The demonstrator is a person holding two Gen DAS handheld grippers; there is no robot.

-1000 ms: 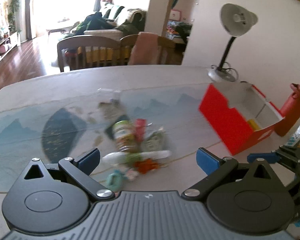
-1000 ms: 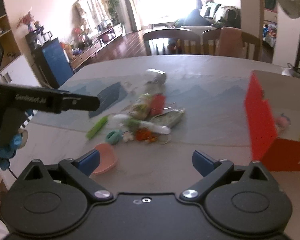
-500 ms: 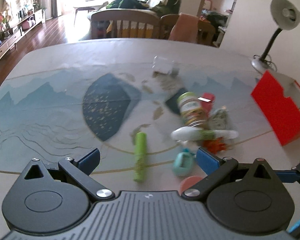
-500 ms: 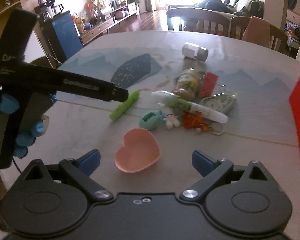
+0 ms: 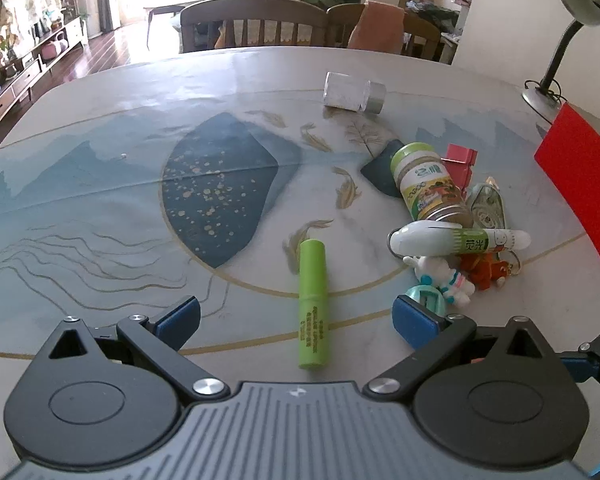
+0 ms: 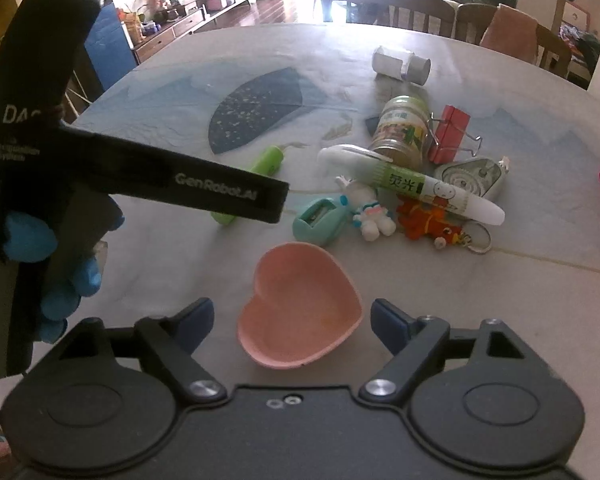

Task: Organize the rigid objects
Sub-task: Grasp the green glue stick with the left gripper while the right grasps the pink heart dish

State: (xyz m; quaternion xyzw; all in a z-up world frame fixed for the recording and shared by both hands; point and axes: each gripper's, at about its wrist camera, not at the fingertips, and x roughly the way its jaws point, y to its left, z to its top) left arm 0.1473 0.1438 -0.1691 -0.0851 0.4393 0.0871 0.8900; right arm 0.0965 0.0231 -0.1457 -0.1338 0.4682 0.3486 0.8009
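Note:
My left gripper (image 5: 296,322) is open and empty, with a green tube (image 5: 313,306) lying on the table between its fingers. My right gripper (image 6: 290,322) is open and empty around a pink heart-shaped bowl (image 6: 298,316). A pile lies beyond: a spice jar (image 5: 428,186) (image 6: 400,130), a white pen-like tube (image 5: 460,238) (image 6: 412,184), a teal sharpener (image 6: 319,225), a white toy figure (image 6: 370,214), an orange keychain (image 6: 432,220), a red binder clip (image 6: 450,130) and a tape measure (image 6: 472,176). The left gripper's body (image 6: 140,176) crosses the right wrist view.
A red open box (image 5: 584,184) stands at the right edge of the table. A small clear-and-silver container (image 5: 354,92) lies farther back. A desk lamp (image 5: 564,40) stands at the far right. Wooden chairs (image 5: 256,26) line the far table edge.
Both grippers swung left and came down toward the table. The green tube now lies between the left fingers and the pink bowl between the right fingers. The red box slid to the right edge.

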